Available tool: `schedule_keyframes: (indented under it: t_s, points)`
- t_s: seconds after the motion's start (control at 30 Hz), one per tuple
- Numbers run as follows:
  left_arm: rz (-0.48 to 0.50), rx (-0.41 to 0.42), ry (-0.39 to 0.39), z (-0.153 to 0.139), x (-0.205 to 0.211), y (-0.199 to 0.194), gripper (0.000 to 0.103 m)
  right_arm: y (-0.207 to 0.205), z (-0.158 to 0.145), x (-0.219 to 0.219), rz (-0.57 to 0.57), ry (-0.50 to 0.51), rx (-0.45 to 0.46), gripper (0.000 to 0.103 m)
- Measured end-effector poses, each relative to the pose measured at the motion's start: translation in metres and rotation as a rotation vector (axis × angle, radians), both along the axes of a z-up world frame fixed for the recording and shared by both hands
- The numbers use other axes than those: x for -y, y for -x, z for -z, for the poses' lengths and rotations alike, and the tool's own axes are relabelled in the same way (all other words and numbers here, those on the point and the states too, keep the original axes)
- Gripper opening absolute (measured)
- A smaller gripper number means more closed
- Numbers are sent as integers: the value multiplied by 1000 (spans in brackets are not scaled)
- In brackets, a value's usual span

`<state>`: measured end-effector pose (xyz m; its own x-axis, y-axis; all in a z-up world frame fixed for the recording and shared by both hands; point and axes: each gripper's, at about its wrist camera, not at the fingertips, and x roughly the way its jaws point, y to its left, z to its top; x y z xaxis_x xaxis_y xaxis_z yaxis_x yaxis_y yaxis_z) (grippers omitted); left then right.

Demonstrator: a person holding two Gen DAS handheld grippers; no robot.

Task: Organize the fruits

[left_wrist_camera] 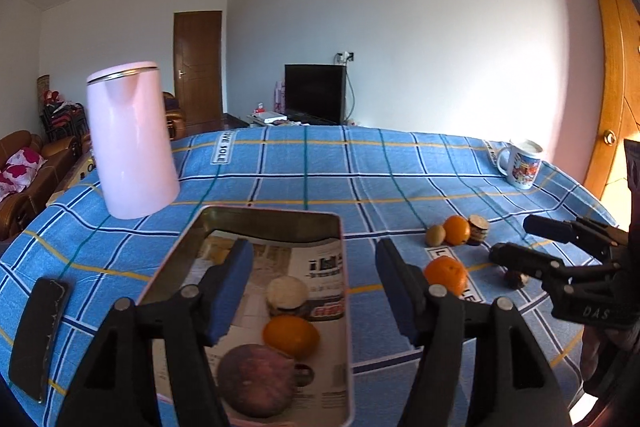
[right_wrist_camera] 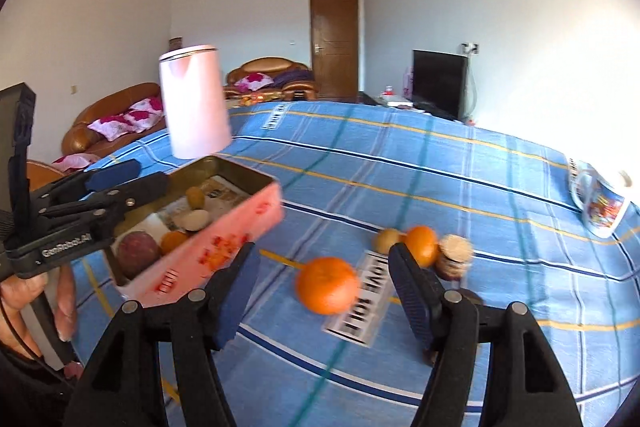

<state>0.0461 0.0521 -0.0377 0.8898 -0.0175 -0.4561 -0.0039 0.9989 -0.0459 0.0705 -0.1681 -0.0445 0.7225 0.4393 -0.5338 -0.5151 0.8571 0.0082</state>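
Observation:
A pink metal tin [left_wrist_camera: 344, 259] lined with newspaper sits on the blue checked tablecloth. It holds a purple fruit [left_wrist_camera: 256, 381], an orange [left_wrist_camera: 291, 335] and a pale round fruit [left_wrist_camera: 286, 291]. My left gripper [left_wrist_camera: 316, 291] is open above the tin. On the cloth lie an orange [right_wrist_camera: 327, 284], and farther off a kiwi [right_wrist_camera: 386, 239], a second orange [right_wrist_camera: 422, 245] and a brown-and-tan round piece [right_wrist_camera: 454, 255]. My right gripper [right_wrist_camera: 324, 295] is open with the near orange between its fingers, not touching. The tin also shows in the right wrist view [right_wrist_camera: 208, 255].
A pink kettle [left_wrist_camera: 130, 143] stands behind the tin. A patterned mug [left_wrist_camera: 520, 163] stands at the table's far right. A black phone [left_wrist_camera: 38, 335] lies at the left edge. A small dark object [left_wrist_camera: 516, 277] lies under the right gripper's fingers.

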Motion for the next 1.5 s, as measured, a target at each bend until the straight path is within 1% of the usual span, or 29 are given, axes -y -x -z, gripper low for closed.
schedule_keyframes:
  t_s: [0.07, 0.13, 0.2, 0.27, 0.37, 0.47, 0.53, 0.6, 0.67, 0.73, 0.8, 0.87, 0.97, 1.03, 1.07, 1.1, 1.13, 1.3, 1.5]
  points:
    - [39, -16, -11, 2, 19, -6, 69, -5, 3, 27, 85, 5, -7, 68]
    - [84, -41, -21, 6, 37, -14, 69, -12, 9, 50, 148, -4, -37, 68]
    - [114, -63, -28, 10, 52, -21, 69, -18, 16, 66, 185, -20, -73, 68]
    - [136, -95, -37, 16, 65, -31, 69, -23, 21, 75, 196, -35, -102, 68]
    - [168, -143, -29, 24, 77, -43, 69, -27, 28, 74, 172, -39, -145, 68]
    - [196, -177, -37, 27, 87, -50, 69, -31, 35, 73, 155, -24, -173, 68]
    - [201, -204, -64, 30, 93, -56, 69, -34, 38, 76, 150, -32, -197, 68]
    - [227, -242, -60, 35, 98, -64, 69, -36, 40, 74, 141, -25, -215, 68]
    - [229, -272, -67, 39, 101, -69, 69, -38, 42, 71, 125, -15, -223, 67]
    - [246, -282, -70, 41, 104, -73, 69, -39, 43, 69, 115, -3, -231, 64]
    - [247, -311, -79, 44, 106, -78, 69, -42, 46, 67, 108, 5, -255, 55]
    - [246, -322, -71, 46, 106, -82, 69, -45, 50, 67, 93, 0, -285, 50]
    - [251, -365, -79, 51, 108, -91, 69, -47, 52, 69, 78, -17, -310, 46]
    - [250, -389, -74, 55, 108, -95, 67, -48, 53, 68, 73, -16, -318, 46]
    - [250, -388, -71, 55, 107, -95, 62, -47, 52, 68, 73, -15, -316, 46]
    - [256, -388, -66, 54, 107, -95, 51, -47, 52, 68, 74, -15, -315, 46]
    - [261, -388, -59, 54, 107, -95, 49, -47, 52, 68, 74, -15, -315, 45]
    - [267, -367, -37, 51, 104, -92, 49, -41, 46, 70, 68, -36, -270, 45]
    - [269, -292, -16, 41, 100, -82, 49, -34, 38, 78, 57, -97, -218, 45]
